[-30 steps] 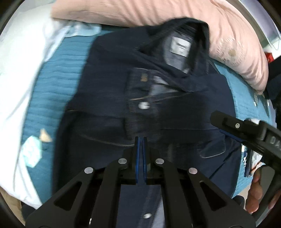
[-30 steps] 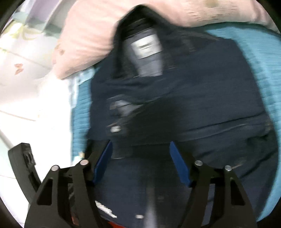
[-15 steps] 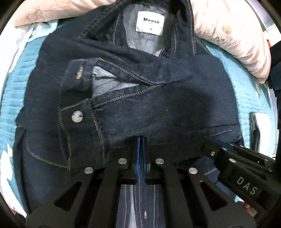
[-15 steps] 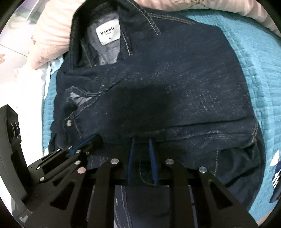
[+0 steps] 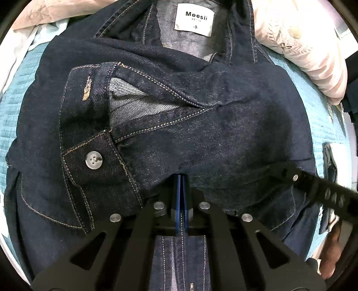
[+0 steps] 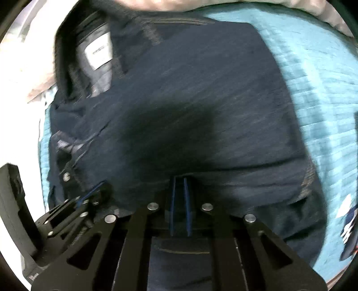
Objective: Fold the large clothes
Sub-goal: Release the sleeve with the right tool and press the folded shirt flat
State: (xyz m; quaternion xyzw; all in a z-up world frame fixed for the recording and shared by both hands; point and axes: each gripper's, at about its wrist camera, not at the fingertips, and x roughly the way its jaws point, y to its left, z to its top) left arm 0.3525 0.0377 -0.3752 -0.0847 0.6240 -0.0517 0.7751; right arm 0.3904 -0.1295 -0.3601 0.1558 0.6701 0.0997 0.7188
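A dark denim jacket (image 5: 201, 138) lies on a teal bedspread (image 5: 29, 96), sleeves folded in, its collar and white label (image 5: 193, 19) at the far end. My left gripper (image 5: 181, 179) is shut on the jacket's near hem and holds it over the body. My right gripper (image 6: 179, 181) is shut on the same hem further right; the jacket (image 6: 190, 100) fills its blurred view. The right gripper's body (image 5: 324, 192) shows at the right of the left wrist view, the left gripper's (image 6: 73, 208) at the lower left of the right wrist view.
A pink pillow (image 5: 297, 44) lies behind the jacket at the head of the bed. White bedding (image 5: 20, 38) lies at the far left. A light folded garment (image 5: 335, 161) lies on the bedspread (image 6: 313, 89) to the right.
Both grippers have carried the hem forward toward the collar, which now looks much nearer. The right gripper was open one second ago and has shut on the hem.
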